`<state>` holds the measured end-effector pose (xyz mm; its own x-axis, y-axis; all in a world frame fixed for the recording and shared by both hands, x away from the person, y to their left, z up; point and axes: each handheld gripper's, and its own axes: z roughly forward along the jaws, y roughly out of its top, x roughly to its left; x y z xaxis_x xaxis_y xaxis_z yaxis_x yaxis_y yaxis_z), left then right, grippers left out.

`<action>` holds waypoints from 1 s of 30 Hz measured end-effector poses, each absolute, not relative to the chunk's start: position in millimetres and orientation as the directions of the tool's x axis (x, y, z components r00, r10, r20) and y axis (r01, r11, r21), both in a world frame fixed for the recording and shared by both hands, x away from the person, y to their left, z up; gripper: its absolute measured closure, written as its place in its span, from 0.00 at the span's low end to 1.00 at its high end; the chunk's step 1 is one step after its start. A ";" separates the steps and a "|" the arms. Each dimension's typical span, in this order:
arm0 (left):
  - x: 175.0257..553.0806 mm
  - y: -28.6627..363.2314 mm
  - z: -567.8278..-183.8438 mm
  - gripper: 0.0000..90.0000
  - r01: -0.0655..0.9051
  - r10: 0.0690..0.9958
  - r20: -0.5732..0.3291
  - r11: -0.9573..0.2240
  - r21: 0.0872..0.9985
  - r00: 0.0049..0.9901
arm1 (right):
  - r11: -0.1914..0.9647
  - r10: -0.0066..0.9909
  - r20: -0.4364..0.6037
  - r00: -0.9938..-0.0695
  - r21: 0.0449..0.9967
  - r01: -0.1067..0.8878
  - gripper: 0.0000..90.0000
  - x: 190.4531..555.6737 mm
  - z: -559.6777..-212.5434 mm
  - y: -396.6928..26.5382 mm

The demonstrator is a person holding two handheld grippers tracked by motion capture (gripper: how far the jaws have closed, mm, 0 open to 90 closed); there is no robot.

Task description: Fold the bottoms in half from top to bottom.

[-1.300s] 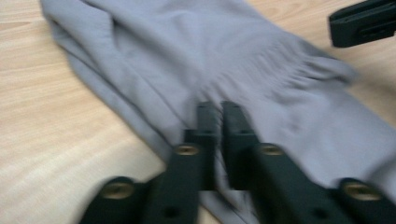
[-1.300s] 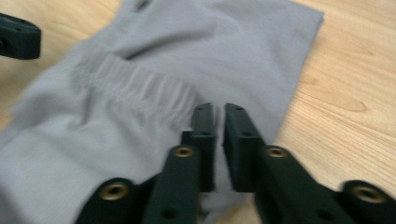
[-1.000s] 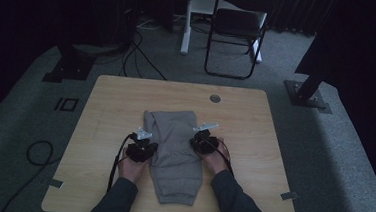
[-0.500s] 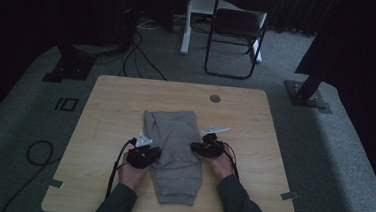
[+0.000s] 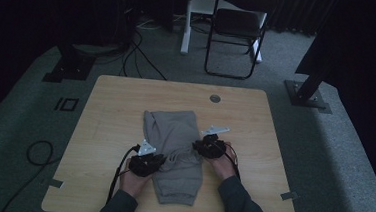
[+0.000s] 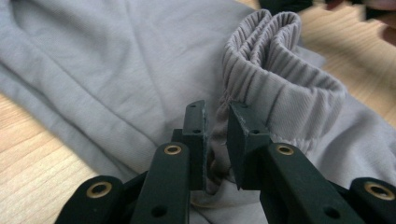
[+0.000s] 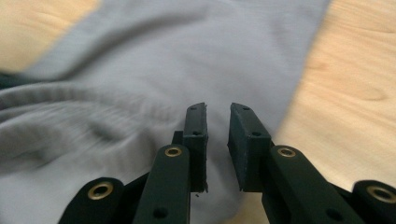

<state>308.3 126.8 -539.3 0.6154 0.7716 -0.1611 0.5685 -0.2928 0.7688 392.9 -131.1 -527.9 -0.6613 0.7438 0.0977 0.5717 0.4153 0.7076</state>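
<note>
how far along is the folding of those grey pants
Done: the grey pants lie folded in a narrow stack on the table, elastic waistband doubled over. In hand: both claws have just been opening; the left claw has cloth between its jaws, the right claw hangs over the fabric. Left, probably: pulling away or another fold.

Grey sweatpants [image 5: 175,152] lie folded lengthwise on the wooden counter [image 5: 110,110], running from 12 o'clock toward 6 o'clock near its middle. Their ribbed elastic waistband [image 6: 275,79] is bunched and stands up in soft folds.
</note>
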 end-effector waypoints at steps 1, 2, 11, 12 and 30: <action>307.8 126.9 -539.3 0.87 0.568 0.769 -0.162 -0.295 0.768 0.619 | 0.420 0.750 0.089 -0.655 0.701 0.576 0.86 397.2 -529.6 -129.0; 307.1 126.8 -539.7 0.86 0.567 0.767 -0.162 -0.297 0.768 0.621 | 0.418 0.755 0.091 -0.649 0.696 0.584 0.86 400.8 -531.3 -126.9; 302.1 131.5 -544.4 0.84 0.582 0.762 -0.170 -0.309 0.752 0.625 | 0.431 0.693 0.154 -0.704 0.695 0.575 0.86 388.1 -529.8 -121.1; 301.0 131.6 -544.5 0.84 0.582 0.758 -0.171 -0.315 0.749 0.630 | 0.426 0.685 0.165 -0.710 0.699 0.574 0.86 383.5 -529.0 -123.3; 276.0 125.7 -552.2 0.77 0.597 0.742 -0.183 -0.341 0.726 0.645 | 0.535 0.587 0.146 -0.796 0.669 0.517 0.84 319.1 -543.6 -116.9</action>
<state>276.0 125.7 -552.2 0.6453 0.7417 -0.1829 0.5974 -0.3407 0.7260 319.1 -116.9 -543.6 -0.7960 0.5875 0.1457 0.5169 0.5346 0.6686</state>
